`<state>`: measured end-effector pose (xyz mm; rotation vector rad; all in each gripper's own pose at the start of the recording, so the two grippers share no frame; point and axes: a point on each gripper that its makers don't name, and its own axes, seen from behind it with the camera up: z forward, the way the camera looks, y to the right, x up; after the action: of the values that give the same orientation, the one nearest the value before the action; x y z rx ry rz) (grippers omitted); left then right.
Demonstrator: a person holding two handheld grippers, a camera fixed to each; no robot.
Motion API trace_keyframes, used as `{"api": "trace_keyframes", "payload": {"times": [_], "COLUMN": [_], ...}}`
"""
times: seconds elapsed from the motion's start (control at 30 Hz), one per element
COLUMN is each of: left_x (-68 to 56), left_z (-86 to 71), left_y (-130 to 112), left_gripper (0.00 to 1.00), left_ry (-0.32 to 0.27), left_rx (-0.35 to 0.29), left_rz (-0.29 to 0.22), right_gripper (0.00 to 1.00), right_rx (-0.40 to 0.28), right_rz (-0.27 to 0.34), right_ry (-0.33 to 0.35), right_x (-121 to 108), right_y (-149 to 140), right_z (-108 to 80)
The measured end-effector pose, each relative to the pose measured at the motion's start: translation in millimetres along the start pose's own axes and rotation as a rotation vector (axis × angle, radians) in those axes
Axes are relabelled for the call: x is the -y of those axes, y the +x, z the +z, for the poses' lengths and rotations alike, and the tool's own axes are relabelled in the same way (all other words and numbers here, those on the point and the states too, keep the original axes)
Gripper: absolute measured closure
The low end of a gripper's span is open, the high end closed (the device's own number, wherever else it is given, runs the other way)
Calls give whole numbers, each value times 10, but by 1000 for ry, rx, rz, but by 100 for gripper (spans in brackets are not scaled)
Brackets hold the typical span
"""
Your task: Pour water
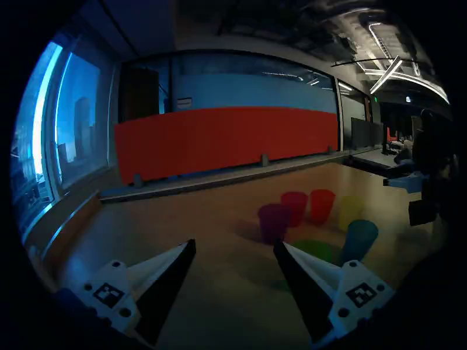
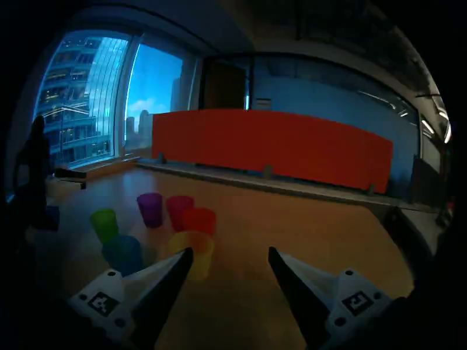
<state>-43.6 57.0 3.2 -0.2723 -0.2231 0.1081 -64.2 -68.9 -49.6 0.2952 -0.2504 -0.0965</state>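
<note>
Several coloured plastic cups stand clustered on a wooden table (image 1: 192, 233). In the left gripper view I see a purple cup (image 1: 274, 221), a pink cup (image 1: 295, 207), a red cup (image 1: 322, 205), a yellow cup (image 1: 350, 211), a blue cup (image 1: 359, 240) and a green cup (image 1: 315, 249), the last partly behind a finger. My left gripper (image 1: 233, 245) is open and holds nothing, short of the purple cup. In the right gripper view my right gripper (image 2: 229, 251) is open and holds nothing, with the yellow cup (image 2: 192, 248) just beyond its left finger, beside the blue cup (image 2: 122, 252), green cup (image 2: 105, 224) and purple cup (image 2: 150, 209).
A long red partition (image 2: 268, 146) runs along the table's far edge. Large windows (image 2: 87, 111) stand beyond it. The right gripper (image 1: 408, 182) shows dimly at the left gripper view's right edge. The room is dim. Bare tabletop (image 2: 327, 233) lies right of the cups.
</note>
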Motion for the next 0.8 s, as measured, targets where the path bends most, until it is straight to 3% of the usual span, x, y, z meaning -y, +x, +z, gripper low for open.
{"api": "trace_keyframes", "payload": {"times": [0.37,0.8], "left_x": [114,171], "left_z": [-14,-138], "left_y": [286,743], "left_gripper": [0,1], "left_ry": [80,128], "left_rx": [-103,-232], "left_rz": [-60,-68], "right_gripper": [0,0], "right_rx": [-128,-258], "right_rz": [49,101], "right_ry": [-130,-270], "right_x": [-325,-663], "right_y": [380,785], "right_z": [67,26]}}
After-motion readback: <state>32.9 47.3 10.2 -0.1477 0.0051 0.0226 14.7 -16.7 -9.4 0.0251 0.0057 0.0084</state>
